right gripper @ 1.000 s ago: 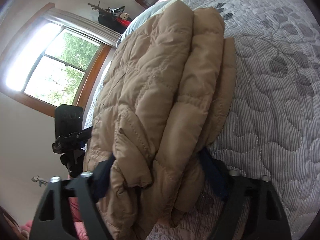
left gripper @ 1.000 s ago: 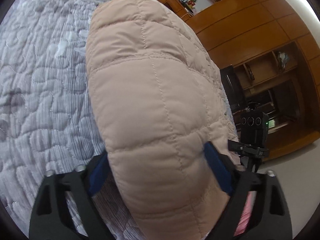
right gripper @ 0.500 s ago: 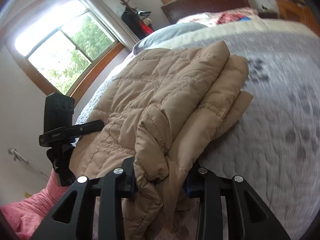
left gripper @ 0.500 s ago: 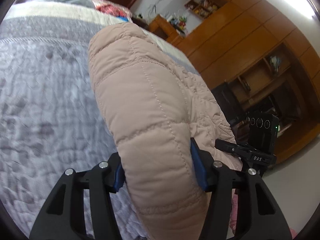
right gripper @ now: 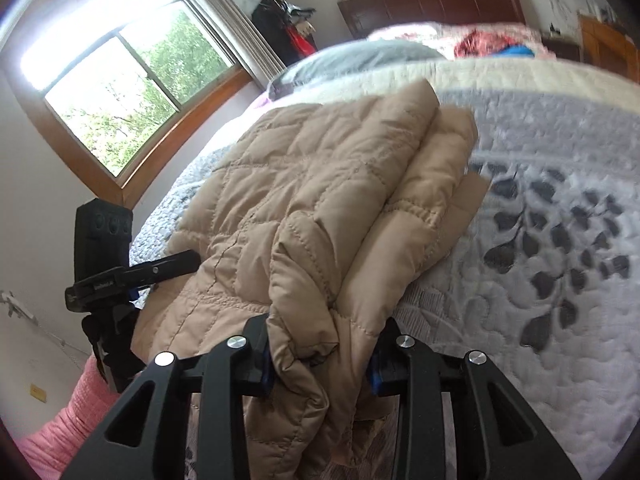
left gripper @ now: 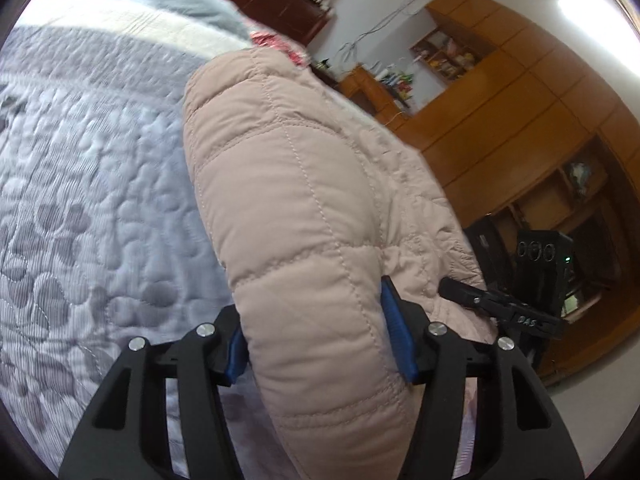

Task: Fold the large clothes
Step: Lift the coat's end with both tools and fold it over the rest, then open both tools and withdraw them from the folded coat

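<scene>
Since a second ago both views tilted up: headboard and pillows now visible. Left tongs (left gripper: 320, 344) clamp the folded quilted jacket (left gripper: 304, 208), jaws easing slightly apart; right tongs (right gripper: 320, 364) clamp its bunched end. Jacket lies on the bed quilt (right gripper: 560, 240); its near edge is cut off below.

Left gripper (left gripper: 320, 334): matte black frame, triangular cut-outs, four round silver screw heads, blue pads (left gripper: 398, 330) on the finger insides; right gripper (right gripper: 320, 360): same black build, silver screws, blue pads (right gripper: 374, 378); black clamp arm with small white lettering (right gripper: 120, 276) carrying a boxy black module; pink ribbed sleeve (right gripper: 76, 412).
</scene>
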